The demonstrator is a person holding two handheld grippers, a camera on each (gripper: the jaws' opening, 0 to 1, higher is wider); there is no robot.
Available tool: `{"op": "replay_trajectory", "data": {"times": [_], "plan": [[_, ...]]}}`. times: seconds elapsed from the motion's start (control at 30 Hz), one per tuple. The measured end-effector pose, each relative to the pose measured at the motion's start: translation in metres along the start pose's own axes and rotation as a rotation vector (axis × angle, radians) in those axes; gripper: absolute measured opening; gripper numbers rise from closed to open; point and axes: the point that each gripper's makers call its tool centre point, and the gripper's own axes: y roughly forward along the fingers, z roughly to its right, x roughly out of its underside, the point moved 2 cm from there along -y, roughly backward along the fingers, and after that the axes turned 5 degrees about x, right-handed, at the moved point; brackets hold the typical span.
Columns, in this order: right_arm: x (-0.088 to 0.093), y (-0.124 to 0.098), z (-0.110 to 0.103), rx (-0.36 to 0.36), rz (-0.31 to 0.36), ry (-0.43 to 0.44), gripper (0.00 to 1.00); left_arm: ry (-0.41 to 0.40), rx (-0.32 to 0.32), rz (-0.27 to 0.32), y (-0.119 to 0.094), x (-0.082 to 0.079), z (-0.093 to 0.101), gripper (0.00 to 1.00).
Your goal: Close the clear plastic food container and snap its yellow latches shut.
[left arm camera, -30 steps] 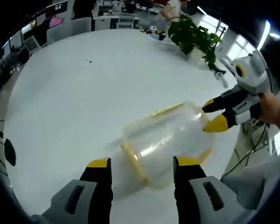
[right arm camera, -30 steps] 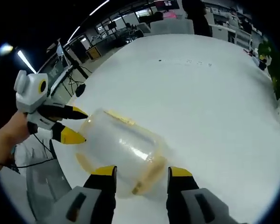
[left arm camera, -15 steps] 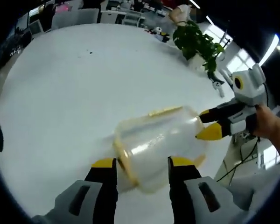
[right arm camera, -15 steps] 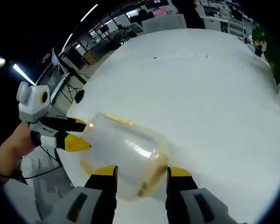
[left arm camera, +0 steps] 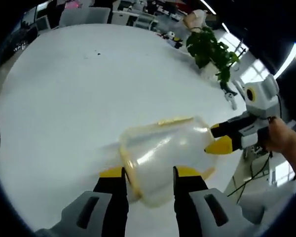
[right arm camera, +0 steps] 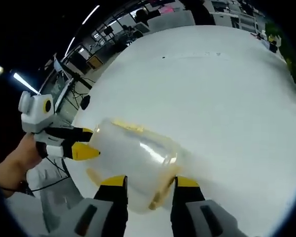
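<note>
While on the white surface (left arm camera: 64, 98), clear container (left arm camera: 163, 153) sits between both grippers' parted fingers: left gripper (left arm camera: 147, 174), right gripper (right arm camera: 145, 181).

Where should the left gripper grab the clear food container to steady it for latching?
Grip the container at its yellow-rimmed near end, from the left gripper's side. It lies between both grippers, and the right gripper already meets the far end.

Both grippers, left (left arm camera: 147, 173) and right (right arm camera: 147, 181), hold their fingers parted.
</note>
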Motion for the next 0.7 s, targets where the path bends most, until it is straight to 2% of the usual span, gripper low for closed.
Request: {"op": "replay_trajectory", "data": {"times": [0.03,0.3,0.7], "plan": [[0.003,0.001,-0.004,0.007,-0.019,0.038,0.30,-0.001,0.001,0.006,-0.002,-0.003,-0.001,0.33],[0.002,-0.002,-0.002,0.007,0.018,0.043,0.32,-0.003,-0.002,0.013,-0.005,0.005,-0.005,0.33],[-0.003,-0.004,0.000,0.015,0.017,0.045,0.33,0.020,-0.009,0.004,-0.002,0.011,-0.006,0.34]]}}
